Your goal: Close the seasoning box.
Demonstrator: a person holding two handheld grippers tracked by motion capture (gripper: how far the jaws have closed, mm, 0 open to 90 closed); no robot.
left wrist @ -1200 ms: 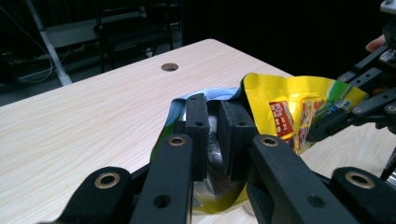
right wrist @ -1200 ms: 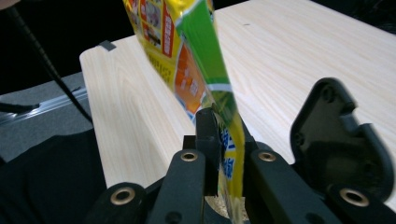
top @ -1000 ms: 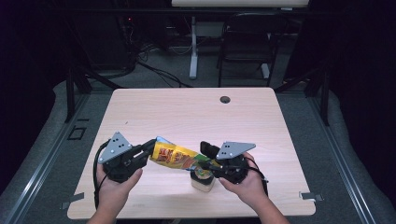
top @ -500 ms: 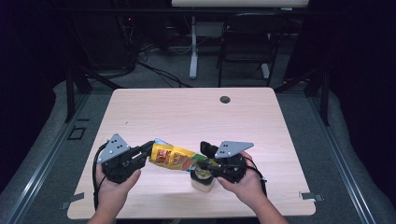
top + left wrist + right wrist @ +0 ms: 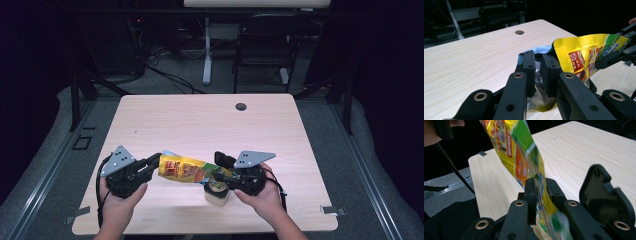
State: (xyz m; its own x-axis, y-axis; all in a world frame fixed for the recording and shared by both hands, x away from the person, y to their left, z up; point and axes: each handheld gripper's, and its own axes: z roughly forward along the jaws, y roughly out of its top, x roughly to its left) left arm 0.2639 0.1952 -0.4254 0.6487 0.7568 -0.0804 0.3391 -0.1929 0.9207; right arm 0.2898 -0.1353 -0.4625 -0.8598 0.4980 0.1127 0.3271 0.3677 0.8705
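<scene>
The yellow, red and green foil snack bag (image 5: pixel 182 170) hangs stretched between the two grippers, lifted clear of the light wooden table (image 5: pixel 200 125) near its front edge. The left gripper (image 5: pixel 152 162) is clamped on the bag's silvery opened end; in the left gripper view its pads (image 5: pixel 530 67) pinch the crumpled foil (image 5: pixel 537 75) tightly. Over on the other side, the right gripper (image 5: pixel 220 175) has the green end (image 5: pixel 541 192) of the bag between its jaws, and those jaws have just been opening, so the pinch there looks loose, the foil (image 5: pixel 524 152) slipping through the gap rather than squeezed. Directly below that end sits a small round pale container (image 5: pixel 217 192), with what seems to be grainy filling (image 5: pixel 540 226) visible in it. So pouring appears well under way or finishing. What's left, by my reading: letting go of the bag's bottom and setting the bag down.
</scene>
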